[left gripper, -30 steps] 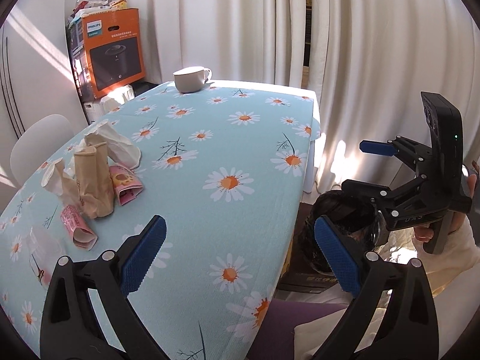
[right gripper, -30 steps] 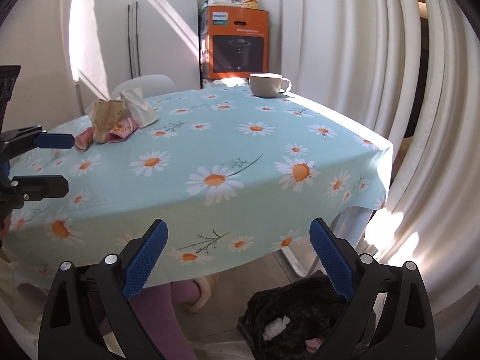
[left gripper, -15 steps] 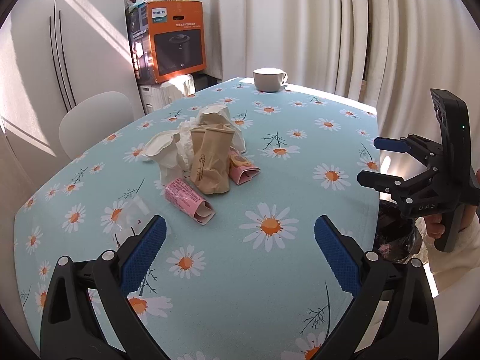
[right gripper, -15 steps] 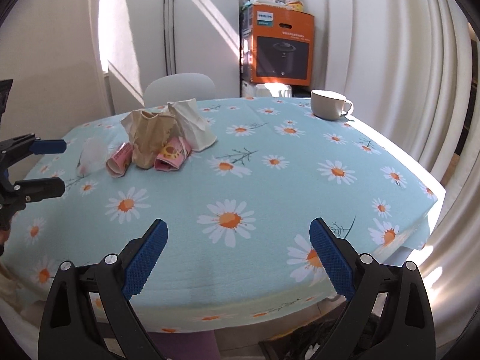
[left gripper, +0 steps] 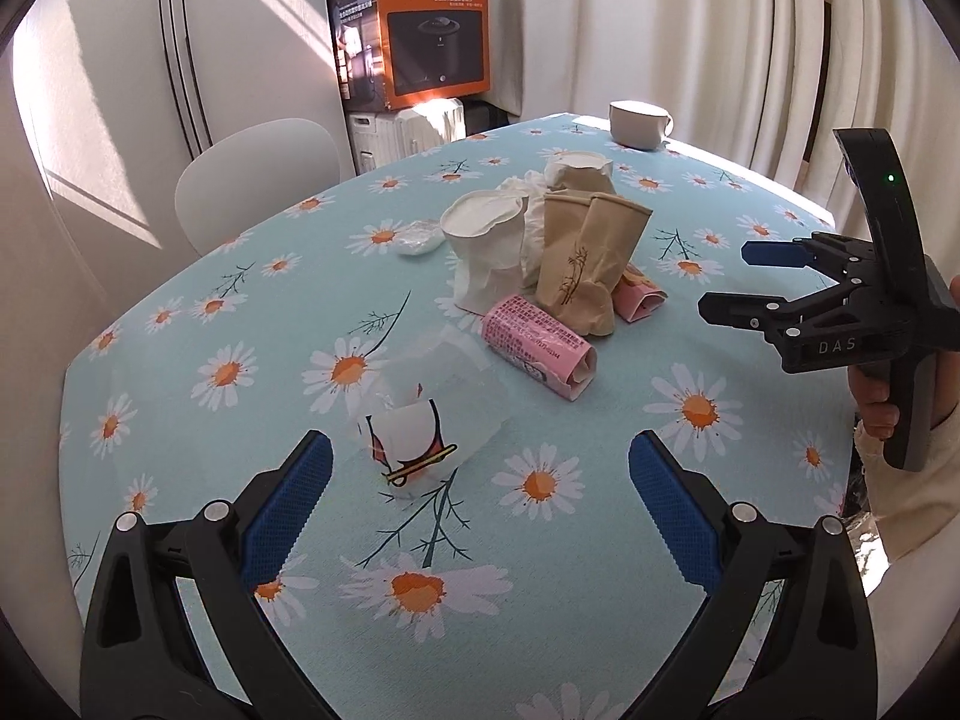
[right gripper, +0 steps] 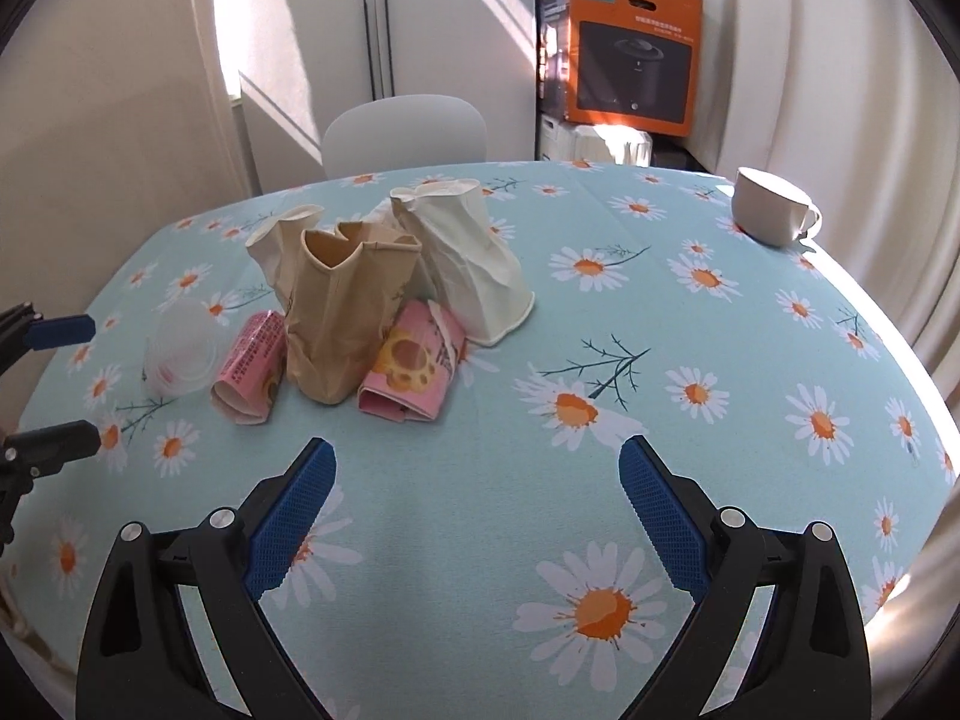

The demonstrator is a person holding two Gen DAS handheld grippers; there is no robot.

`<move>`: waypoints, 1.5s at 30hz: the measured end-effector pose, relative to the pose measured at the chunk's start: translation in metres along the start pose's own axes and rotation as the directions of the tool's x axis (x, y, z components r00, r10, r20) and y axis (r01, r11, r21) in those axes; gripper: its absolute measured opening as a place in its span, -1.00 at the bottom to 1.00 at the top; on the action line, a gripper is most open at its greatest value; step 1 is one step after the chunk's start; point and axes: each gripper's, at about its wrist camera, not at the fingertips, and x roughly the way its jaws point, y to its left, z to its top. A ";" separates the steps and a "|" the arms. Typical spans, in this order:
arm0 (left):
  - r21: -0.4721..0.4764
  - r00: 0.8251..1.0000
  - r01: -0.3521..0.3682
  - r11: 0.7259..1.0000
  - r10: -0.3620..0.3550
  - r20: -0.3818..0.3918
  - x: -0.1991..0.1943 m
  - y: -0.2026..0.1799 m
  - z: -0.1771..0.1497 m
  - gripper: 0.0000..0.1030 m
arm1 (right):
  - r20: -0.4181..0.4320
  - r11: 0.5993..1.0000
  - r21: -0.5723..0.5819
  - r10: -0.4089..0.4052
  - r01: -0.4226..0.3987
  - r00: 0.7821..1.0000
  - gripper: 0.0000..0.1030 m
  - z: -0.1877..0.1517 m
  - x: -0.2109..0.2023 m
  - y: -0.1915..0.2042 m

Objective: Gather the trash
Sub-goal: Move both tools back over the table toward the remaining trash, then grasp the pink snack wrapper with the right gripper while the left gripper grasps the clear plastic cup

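Both grippers share one build: black plastic linkage arms with silver screws and blue textured pads point(left gripper: 288, 504). The right gripper point(left gripper: 756, 282) carries "DAS" lettering and a green light; a cream sleeve point(left gripper: 906, 480) covers its holder's wrist.

The tablecloth point(right gripper: 600, 312) is light blue with white daisies that have orange middles (and thin dark twigs too). One crushed cup point(right gripper: 345, 306) is tan with a small dark plant drawing. Two more cups point(right gripper: 474, 264) are white. A wrapper point(right gripper: 414, 372) is pink with a yellow paw. The mug point(right gripper: 771, 207) is white. The box point(right gripper: 630, 48) is orange and black. The gripper pads point(right gripper: 294, 519) are blue.
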 end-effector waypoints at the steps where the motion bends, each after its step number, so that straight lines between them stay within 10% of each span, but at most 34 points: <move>1: -0.015 1.000 0.005 1.000 -0.005 -0.005 0.001 0.005 -0.001 0.88 | -0.008 1.000 0.004 0.007 -0.007 1.000 0.77 0.003 0.005 0.001; 13: -0.079 0.998 -0.019 0.997 0.015 -0.057 0.017 0.030 -0.007 0.88 | -0.095 0.999 0.010 0.049 -0.048 0.994 0.74 0.037 0.061 0.016; 19: -0.093 0.997 -0.021 0.995 0.015 -0.070 0.023 0.031 -0.008 0.88 | -0.109 0.998 -0.028 0.056 -0.060 0.992 -0.20 0.036 0.068 0.018; 33: -0.262 0.998 0.003 0.965 -0.021 -0.066 0.029 0.040 0.005 0.88 | 0.105 0.991 -0.135 0.018 -0.004 0.994 -0.23 0.005 0.010 0.023; 45: -0.353 0.984 -0.080 0.932 0.016 -0.179 0.059 0.034 0.010 0.88 | 0.292 0.989 -0.134 0.097 -0.060 0.951 -0.23 -0.006 -0.031 0.019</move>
